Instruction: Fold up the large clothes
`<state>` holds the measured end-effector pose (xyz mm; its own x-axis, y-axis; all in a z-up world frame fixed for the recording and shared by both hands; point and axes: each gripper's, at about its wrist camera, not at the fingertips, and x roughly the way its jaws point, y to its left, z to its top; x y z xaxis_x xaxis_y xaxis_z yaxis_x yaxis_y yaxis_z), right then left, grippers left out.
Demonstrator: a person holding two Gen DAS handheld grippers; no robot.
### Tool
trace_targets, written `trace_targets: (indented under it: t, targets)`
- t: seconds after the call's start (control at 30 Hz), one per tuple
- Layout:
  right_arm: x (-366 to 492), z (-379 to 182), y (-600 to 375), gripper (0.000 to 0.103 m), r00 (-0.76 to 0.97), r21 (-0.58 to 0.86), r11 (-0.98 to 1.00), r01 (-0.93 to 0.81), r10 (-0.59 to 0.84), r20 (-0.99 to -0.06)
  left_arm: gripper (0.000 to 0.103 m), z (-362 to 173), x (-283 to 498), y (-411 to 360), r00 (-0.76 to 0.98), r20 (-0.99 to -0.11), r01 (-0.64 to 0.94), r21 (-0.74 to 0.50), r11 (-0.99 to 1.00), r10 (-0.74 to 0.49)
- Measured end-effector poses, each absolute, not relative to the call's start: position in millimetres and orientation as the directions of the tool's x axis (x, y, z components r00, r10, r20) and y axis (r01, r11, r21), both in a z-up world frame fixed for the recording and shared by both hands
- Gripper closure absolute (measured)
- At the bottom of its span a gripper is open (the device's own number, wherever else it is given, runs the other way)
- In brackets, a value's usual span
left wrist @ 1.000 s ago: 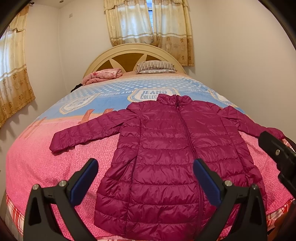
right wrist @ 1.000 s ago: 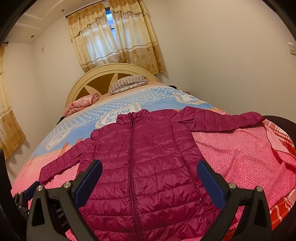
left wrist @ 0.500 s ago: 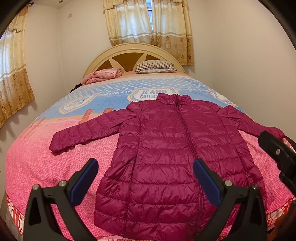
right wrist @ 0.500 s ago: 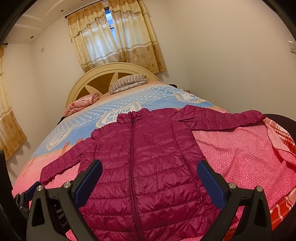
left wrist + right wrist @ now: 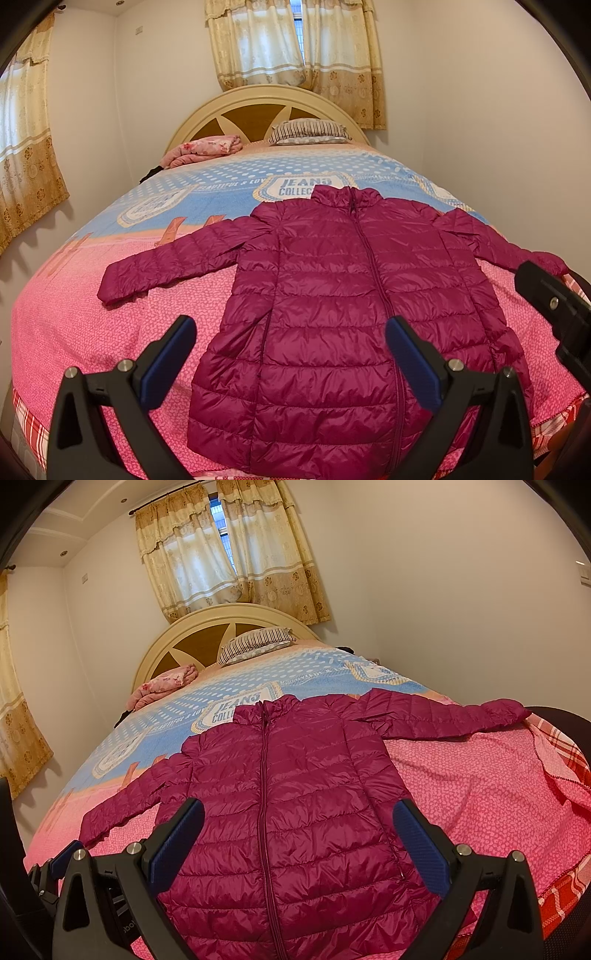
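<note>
A magenta quilted puffer jacket (image 5: 343,295) (image 5: 291,794) lies flat and zipped on the bed, collar toward the headboard, both sleeves spread out to the sides. My left gripper (image 5: 291,354) hovers above the jacket's hem, open, nothing between its blue-padded fingers. My right gripper (image 5: 299,838) also hangs open over the lower part of the jacket, holding nothing. The right gripper's body shows at the right edge of the left wrist view, and the left gripper's fingertip shows at the lower left of the right wrist view.
The bed (image 5: 74,314) has a pink and blue printed cover. A striped pillow (image 5: 308,129) and a folded pink blanket (image 5: 207,147) lie by the curved headboard (image 5: 258,107). Walls stand close on both sides; curtains (image 5: 295,40) hang behind.
</note>
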<state>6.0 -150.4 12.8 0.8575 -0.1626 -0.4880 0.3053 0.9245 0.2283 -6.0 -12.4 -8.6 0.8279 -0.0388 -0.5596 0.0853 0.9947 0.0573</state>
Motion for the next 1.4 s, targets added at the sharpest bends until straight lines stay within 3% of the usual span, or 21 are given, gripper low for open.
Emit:
trace_targets:
  t: [0.8, 1.13, 1.27, 1.33, 1.4]
  targets:
    - [19, -1, -163, 0.001, 0.830, 0.223, 0.919, 0.325, -0.164, -0.534, 0.000, -27, 10, -21, 0.805, -0.592, 0.097, 0.064, 0.993, -0.040]
    - [51, -33, -275, 0.001, 0.709, 0.219, 0.816, 0.534, -0.291, -0.642, 0.000, -35, 73, 0, 0.827, -0.561, 0.098, 0.074, 0.992, -0.040]
    - [55, -39, -353, 0.001, 0.693, 0.311, 0.740, 0.597, -0.280, -0.664, 0.000, -35, 111, 6, 0.829, -0.557, 0.108, 0.068, 0.992, -0.052]
    - [51, -39, -399, 0.005, 0.672, 0.346, 0.665, 0.661, -0.320, -0.668, 0.000, -35, 136, 14, 0.824, -0.563, 0.100, 0.036, 0.994, -0.062]
    - [45, -37, -436, 0.019, 0.648, 0.363, 0.604, 0.710, -0.358, -0.672, 0.000, -37, 160, 22, 0.815, -0.576, 0.075, 0.002, 0.997, -0.061]
